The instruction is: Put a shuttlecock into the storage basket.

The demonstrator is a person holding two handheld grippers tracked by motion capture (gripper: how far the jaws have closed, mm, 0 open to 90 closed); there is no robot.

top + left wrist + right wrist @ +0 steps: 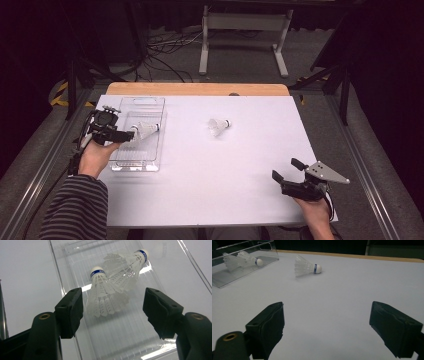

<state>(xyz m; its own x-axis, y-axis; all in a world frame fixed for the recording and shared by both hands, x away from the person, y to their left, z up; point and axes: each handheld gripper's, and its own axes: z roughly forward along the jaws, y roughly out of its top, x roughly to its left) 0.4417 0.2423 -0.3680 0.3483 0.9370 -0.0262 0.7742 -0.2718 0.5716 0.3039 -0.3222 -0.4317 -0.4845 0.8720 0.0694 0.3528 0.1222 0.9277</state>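
a: what is the biggest thing here?
b: the white table (210, 190), with a wooden strip along its far edge.

a: and on it?
b: a clear plastic tray (150, 105) near the far left corner, lying lengthwise from far to near. two shuttlecocks lie in it, one across the other, touching. the nearer shuttlecock (103, 293) points its white cork tip away from the left gripper's camera, its feathers towards the jaws. the second shuttlecock (127, 263) lies behind it, cork towards the tray's far end.

a: anything outside the tray?
b: a third shuttlecock (218, 126) lies on its side on the bare table, right of the tray and nearer the far edge than the near one, well apart from both hands.

a: the grippers?
b: the left gripper (131, 135) hangs over the tray's left edge, jaws spread, the nearer shuttlecock's feathers in the gap between them but not touched by the pads. the right gripper (285, 170) sits near the near right corner, jaws spread wide with nothing between them, pointing across the table towards the third shuttlecock.
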